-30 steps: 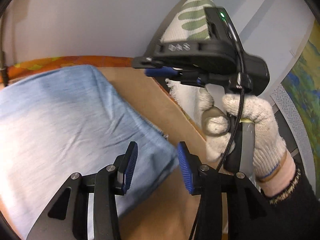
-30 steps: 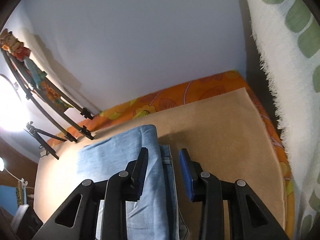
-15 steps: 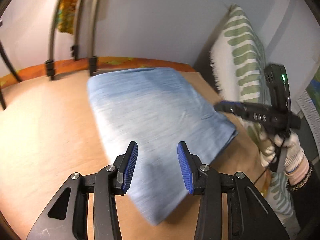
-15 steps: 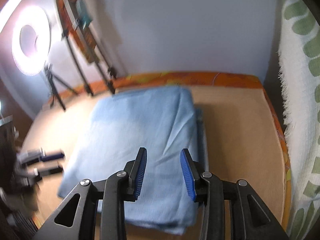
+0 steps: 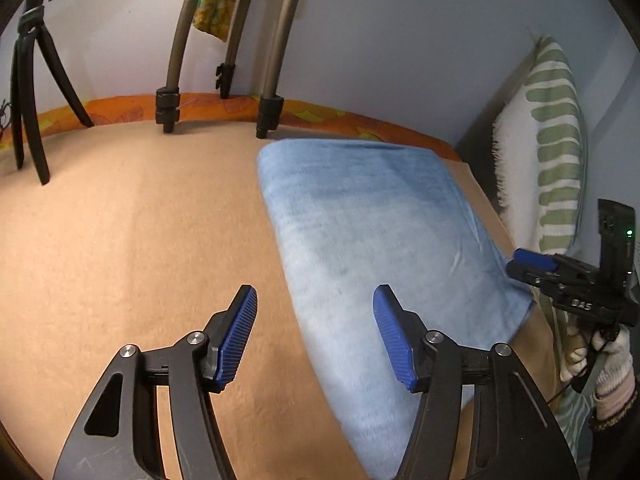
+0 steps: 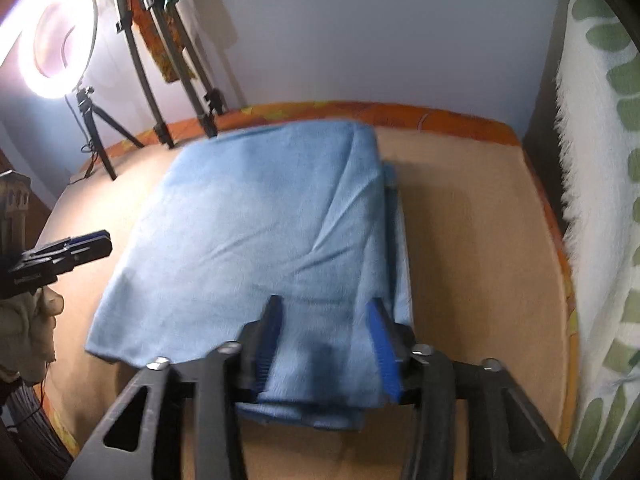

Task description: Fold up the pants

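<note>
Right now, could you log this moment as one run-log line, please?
pants: folded, flat on mat | left gripper: open | right gripper: open

The tan board lies bare over its whole left half, so a gripper can pass freely there, from the near edge up to the stand legs. At the far edge three grey stand legs and a small black tripod stand on the board and close off that side; a ring light rises behind them. The folded pants fill the right half as a low, flat pile. Right of the pants only a narrow strip of board is open, hemmed by a tall green-and-white cushion standing just beside the board's edge. The wall backs everything.
</note>
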The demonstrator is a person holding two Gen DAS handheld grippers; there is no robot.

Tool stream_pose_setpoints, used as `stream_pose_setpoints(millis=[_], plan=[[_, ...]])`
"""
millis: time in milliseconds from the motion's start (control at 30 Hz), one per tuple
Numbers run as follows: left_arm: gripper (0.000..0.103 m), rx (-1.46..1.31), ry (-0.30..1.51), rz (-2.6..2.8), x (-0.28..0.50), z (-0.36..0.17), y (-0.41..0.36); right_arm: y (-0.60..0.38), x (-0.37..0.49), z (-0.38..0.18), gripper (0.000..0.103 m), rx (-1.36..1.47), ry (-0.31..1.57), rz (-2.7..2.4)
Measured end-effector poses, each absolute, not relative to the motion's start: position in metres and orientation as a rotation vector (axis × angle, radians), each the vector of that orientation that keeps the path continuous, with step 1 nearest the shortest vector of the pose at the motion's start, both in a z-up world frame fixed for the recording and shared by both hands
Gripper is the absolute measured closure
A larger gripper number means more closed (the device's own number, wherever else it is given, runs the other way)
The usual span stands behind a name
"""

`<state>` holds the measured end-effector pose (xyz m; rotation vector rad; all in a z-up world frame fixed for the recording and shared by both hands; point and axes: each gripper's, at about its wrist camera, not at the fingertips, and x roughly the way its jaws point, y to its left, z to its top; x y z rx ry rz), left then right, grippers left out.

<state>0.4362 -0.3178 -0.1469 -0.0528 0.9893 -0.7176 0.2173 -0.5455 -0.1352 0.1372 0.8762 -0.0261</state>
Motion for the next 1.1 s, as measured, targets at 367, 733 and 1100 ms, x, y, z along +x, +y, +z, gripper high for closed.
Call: stream_pose_setpoints(millis=[367, 733, 1100], plan=[[0.043, -0.054, 0.951, -0.615, 0.44, -0.15, -0.323, -0.569, 0.247, -0.123, 0.031, 0.119, 0.825, -0.07], [0.043, -0.069, 0.975, -0.623, 0.446, -0.157, -0.324, -0.588, 0.286, -0.133, 0.02, 0.199, 0.855, -0.036], [0.043, -0.226, 1.076, -0.699, 0.46, -0.167, -0.32, -0.593, 0.306, -0.145, 0.015, 0.22, 0.914, 0.002]])
